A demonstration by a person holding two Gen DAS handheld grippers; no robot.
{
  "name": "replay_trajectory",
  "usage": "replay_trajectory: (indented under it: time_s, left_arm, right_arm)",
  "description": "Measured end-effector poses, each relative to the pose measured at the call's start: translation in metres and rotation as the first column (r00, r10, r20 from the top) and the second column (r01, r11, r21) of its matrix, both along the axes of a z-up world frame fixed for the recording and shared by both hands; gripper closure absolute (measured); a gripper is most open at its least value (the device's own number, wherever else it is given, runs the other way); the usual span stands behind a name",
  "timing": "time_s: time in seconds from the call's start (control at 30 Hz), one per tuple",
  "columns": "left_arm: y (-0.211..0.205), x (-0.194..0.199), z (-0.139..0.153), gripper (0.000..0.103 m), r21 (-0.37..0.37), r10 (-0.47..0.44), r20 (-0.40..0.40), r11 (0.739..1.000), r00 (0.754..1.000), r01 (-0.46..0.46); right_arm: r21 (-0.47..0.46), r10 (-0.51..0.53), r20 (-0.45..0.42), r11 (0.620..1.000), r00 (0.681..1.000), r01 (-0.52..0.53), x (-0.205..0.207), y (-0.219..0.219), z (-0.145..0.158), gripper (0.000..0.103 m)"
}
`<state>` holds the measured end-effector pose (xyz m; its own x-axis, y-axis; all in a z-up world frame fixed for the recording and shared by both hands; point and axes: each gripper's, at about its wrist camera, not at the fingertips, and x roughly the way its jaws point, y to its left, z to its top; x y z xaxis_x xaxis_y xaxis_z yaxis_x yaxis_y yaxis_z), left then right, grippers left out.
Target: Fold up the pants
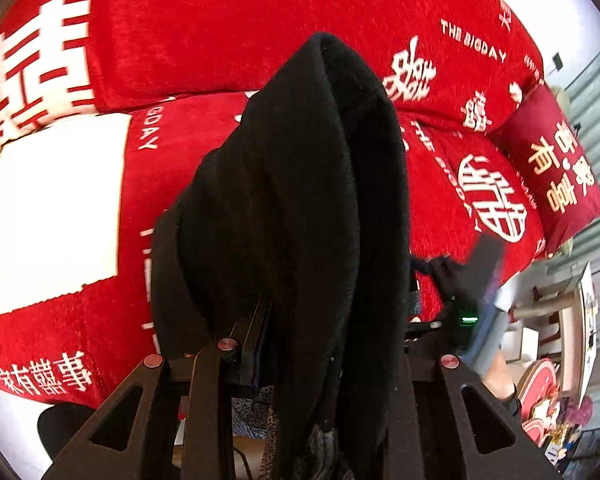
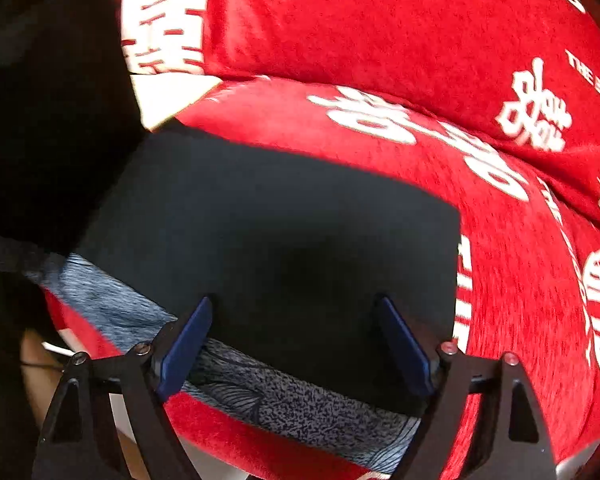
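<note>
On the red sofa [image 2: 380,40], right gripper [image 2: 296,344] gapes over flat pants [image 2: 280,232]; left gripper [image 1: 300,320] pinches them.

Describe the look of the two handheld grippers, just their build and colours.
Both are matte black linkage frames with triangular cut-outs and round reddish pivot caps. The right gripper has two flat dark-blue finger pads. On the left gripper one blue-edged finger shows; black fabric hides the rest. In the left wrist view the right gripper appears blurred, with a small green light on its body.
</note>
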<state>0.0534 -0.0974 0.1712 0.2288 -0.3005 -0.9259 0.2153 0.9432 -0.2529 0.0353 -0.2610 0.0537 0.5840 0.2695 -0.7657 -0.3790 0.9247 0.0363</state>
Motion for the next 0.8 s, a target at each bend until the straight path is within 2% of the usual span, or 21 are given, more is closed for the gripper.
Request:
replay_trajectory:
  time_s: [0.07, 0.13, 0.23, 0.3, 0.4, 0.47, 0.63, 0.67, 0.7, 0.77, 0.8]
  left_arm:
    - [-0.019, 0.009, -0.003, 0.075, 0.018, -0.006, -0.019, 1.0, 1.0, 0.006]
    - [-0.039, 0.017, -0.005, 0.075, 0.039, -0.015, -0.035, 0.999, 0.999, 0.016]
    - [-0.066, 0.023, -0.008, 0.075, 0.064, -0.043, -0.051, 0.997, 0.998, 0.047]
    - [-0.082, 0.023, -0.013, 0.075, 0.085, -0.076, -0.062, 0.993, 0.995, 0.081]
    - [-0.115, 0.025, -0.028, 0.075, 0.125, -0.131, -0.078, 0.982, 0.988, 0.14]
    - [-0.134, 0.03, -0.049, 0.075, 0.175, -0.145, -0.105, 0.971, 0.984, 0.162]
    - [-0.145, 0.05, -0.11, 0.073, 0.23, -0.098, -0.188, 0.963, 0.977, 0.14]
    - [-0.146, 0.052, -0.119, 0.065, 0.226, -0.097, -0.2, 0.964, 0.975, 0.143]
    - [-0.145, 0.051, -0.124, 0.049, 0.204, -0.107, -0.196, 0.968, 0.975, 0.147]
    - [-0.147, 0.047, -0.12, 0.026, 0.137, -0.13, -0.194, 0.978, 0.972, 0.158]
    - [-0.148, 0.044, -0.116, 0.023, 0.127, -0.138, -0.189, 0.978, 0.972, 0.163]
  right_arm:
    - [0.086, -0.054, 0.041, 0.995, 0.998, 0.05, -0.001, -0.022, 0.011, 0.015]
    - [0.126, -0.166, 0.057, 0.979, 0.984, 0.158, 0.001, -0.046, 0.013, 0.015]
    - [0.088, -0.378, 0.062, 0.924, 0.924, 0.372, 0.011, -0.085, -0.001, 0.014]
    - [0.124, -0.481, -0.002, 0.87, 0.877, 0.477, 0.021, -0.119, -0.018, 0.014]
    - [0.208, -0.549, -0.083, 0.807, 0.832, 0.553, 0.024, -0.152, -0.03, 0.014]
    - [0.214, -0.58, -0.087, 0.783, 0.81, 0.584, 0.026, -0.166, -0.03, 0.014]
    - [0.176, -0.598, -0.064, 0.781, 0.799, 0.599, 0.024, -0.177, -0.026, 0.015]
    - [0.167, -0.598, -0.06, 0.783, 0.799, 0.599, 0.022, -0.177, -0.026, 0.015]
    - [0.159, -0.6, -0.056, 0.784, 0.798, 0.601, 0.022, -0.178, -0.025, 0.015]
    - [0.151, -0.599, -0.055, 0.786, 0.799, 0.6, 0.018, -0.184, -0.026, 0.015]
    - [0.144, -0.594, -0.054, 0.791, 0.803, 0.595, 0.02, -0.187, -0.025, 0.015]
